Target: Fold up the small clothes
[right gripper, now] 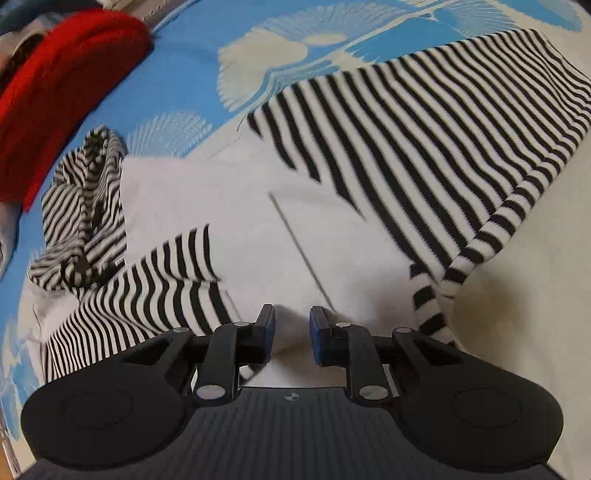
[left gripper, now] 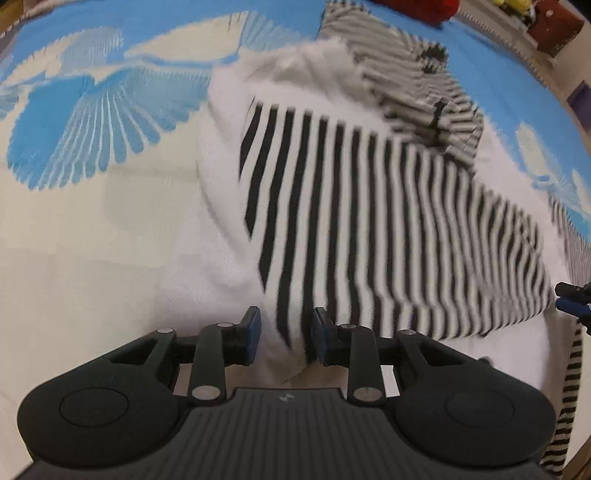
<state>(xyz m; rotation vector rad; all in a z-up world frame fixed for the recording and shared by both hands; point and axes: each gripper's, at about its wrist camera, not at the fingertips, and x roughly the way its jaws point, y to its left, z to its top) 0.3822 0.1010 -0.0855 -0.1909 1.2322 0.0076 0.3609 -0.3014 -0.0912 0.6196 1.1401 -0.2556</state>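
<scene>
A small white garment with black-and-white striped panels, sleeves and hood point(left gripper: 369, 206) lies spread on a blue and cream patterned cloth; it also shows in the right wrist view point(right gripper: 369, 221). My left gripper point(left gripper: 286, 338) has its jaws a little apart with a fold of the garment's edge between the pads. My right gripper point(right gripper: 291, 334) also has its jaws a little apart, with white fabric of the garment's edge between them. The striped hood point(right gripper: 85, 206) lies bunched at the far end. The right gripper's tip point(left gripper: 572, 301) peeks in at the left view's right edge.
A red cloth item point(right gripper: 62, 85) lies beyond the hood at the cloth's edge. The blue and cream patterned cloth point(left gripper: 92, 122) covers the surface. Dark red furniture point(left gripper: 554, 26) stands beyond it at the far right.
</scene>
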